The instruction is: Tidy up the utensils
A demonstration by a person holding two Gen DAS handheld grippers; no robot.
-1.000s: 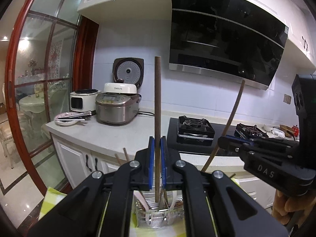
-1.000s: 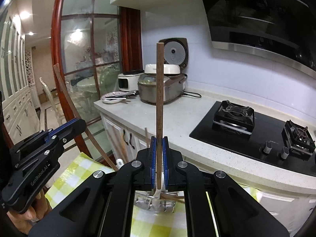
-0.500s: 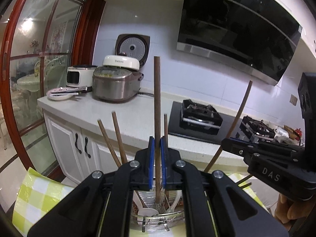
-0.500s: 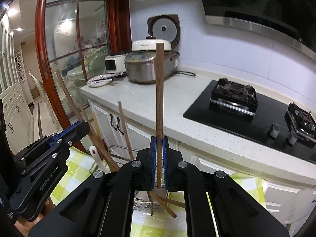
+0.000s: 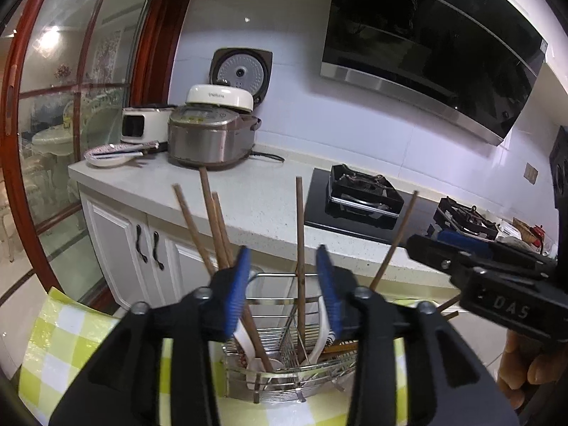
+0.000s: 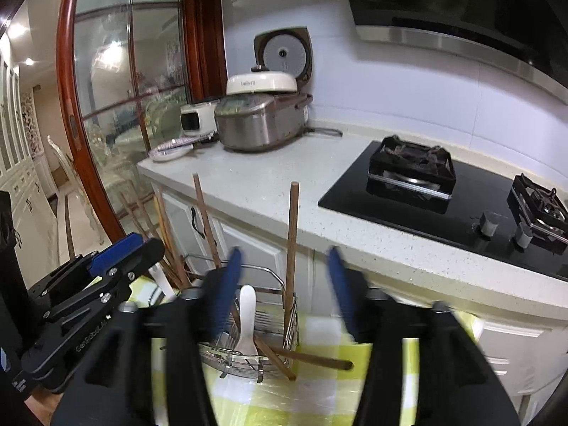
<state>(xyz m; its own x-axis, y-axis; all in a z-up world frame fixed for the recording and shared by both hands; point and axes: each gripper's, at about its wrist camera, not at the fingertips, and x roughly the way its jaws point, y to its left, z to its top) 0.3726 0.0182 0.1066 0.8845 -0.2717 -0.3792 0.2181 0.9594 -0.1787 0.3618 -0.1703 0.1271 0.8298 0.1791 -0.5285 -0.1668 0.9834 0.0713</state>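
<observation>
Now both grippers stand over a wire utensil basket [image 5: 284,372] of thin chromed rods, set on a glossy yellow-and-white checked cloth [image 5: 64,348]. The left gripper [image 5: 285,284] has just been opening: its blue rubber pads are spread apart, and a slim round wooden chopstick [image 5: 300,248] stands almost upright in the gap between them, touching neither pad, its lower end down inside the basket. The right gripper [image 6: 284,284] has likewise just been opening; another straight brown chopstick [image 6: 291,241] rises between its parted, motion-blurred pads, free of both, leaning slightly in the basket's corner.

From the left wrist view, further wooden chopsticks [image 5: 209,227] lean out of the basket toward 11 o'clock, and smooth white plastic spoons [image 5: 245,340] curve among them. In the right wrist view a flat white spoon [image 6: 247,319] stands in the basket, and two chopsticks [image 6: 312,358] poke out low through the wires toward 4 o'clock over the cloth.

Beyond, at 12 o'clock, runs a pale speckled stone desk [image 5: 255,198] carrying a rounded brushed-metal rice cooker [image 5: 209,135] and a black glass hob [image 6: 443,206].
</observation>
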